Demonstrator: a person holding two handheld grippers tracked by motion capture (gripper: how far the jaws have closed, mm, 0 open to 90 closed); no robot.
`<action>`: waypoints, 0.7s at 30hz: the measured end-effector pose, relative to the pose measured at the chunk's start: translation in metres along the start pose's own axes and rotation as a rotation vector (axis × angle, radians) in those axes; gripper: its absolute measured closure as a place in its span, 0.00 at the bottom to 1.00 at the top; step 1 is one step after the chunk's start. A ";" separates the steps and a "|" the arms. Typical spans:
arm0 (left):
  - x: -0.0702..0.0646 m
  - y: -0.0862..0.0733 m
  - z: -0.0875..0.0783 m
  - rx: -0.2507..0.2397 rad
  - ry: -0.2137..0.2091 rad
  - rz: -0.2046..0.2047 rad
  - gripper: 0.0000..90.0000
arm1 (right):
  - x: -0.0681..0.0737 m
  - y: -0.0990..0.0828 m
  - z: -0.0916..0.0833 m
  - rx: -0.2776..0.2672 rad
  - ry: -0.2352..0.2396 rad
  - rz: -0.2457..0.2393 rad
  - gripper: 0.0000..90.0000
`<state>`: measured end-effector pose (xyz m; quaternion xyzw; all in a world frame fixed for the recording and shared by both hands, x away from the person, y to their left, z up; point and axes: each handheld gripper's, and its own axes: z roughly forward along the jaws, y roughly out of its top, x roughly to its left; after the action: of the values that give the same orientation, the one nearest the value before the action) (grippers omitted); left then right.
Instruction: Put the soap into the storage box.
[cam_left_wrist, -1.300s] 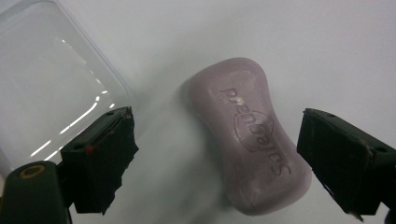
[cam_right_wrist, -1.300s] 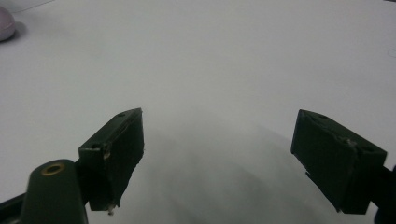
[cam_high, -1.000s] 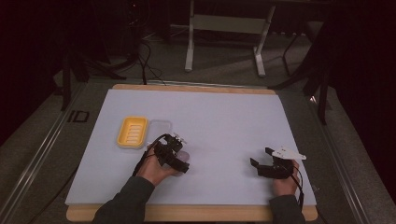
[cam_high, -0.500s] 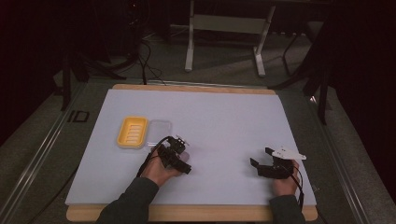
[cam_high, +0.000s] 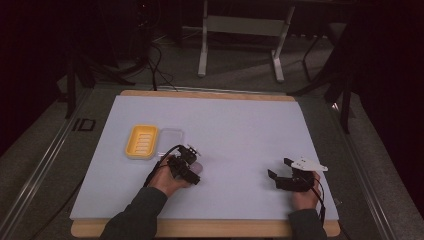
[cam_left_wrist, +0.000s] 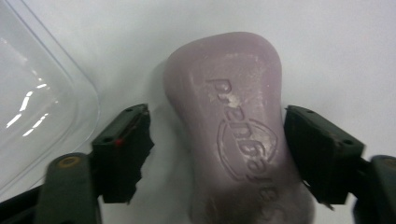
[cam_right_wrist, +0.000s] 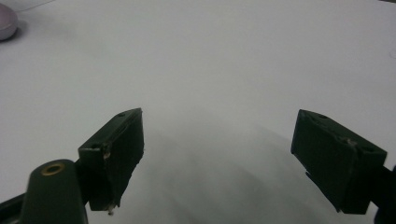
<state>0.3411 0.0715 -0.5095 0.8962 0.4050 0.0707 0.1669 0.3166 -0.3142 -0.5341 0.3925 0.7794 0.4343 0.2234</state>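
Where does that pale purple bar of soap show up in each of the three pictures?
High view: soap bar left of centre, at the left gripper's tip.
Left gripper view: soap centre, between the jaws.
Right gripper view: far top-left corner.
Shared landmark: the white table sheet.

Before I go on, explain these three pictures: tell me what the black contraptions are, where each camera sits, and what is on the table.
A person holds a hand-operated two-jaw gripper in each hand. The high view looks down on the white table: the left gripper and right gripper come in from the bottom. The other two cameras ride on the grippers and look along their black jaws.

On the table lie a yellow soap dish, a clear lid beside it, and a purple soap bar. The left gripper's jaws have just been closing around the bar: one pad is at its side, the other apart from it. The right gripper is open and holds nothing.
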 end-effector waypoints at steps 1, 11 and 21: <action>0.003 0.000 -0.001 0.007 -0.003 0.016 0.34 | 0.000 0.000 0.000 0.001 0.000 0.000 0.19; 0.013 0.008 -0.004 0.078 -0.027 0.085 0.50 | 0.000 0.000 0.000 0.001 0.001 -0.002 0.19; 0.018 0.020 -0.002 0.161 -0.036 0.160 0.50 | 0.000 0.000 0.000 0.002 0.003 -0.004 0.19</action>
<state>0.3663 0.0732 -0.5004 0.9373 0.3333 0.0348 0.0955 0.3168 -0.3139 -0.5342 0.3907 0.7808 0.4338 0.2226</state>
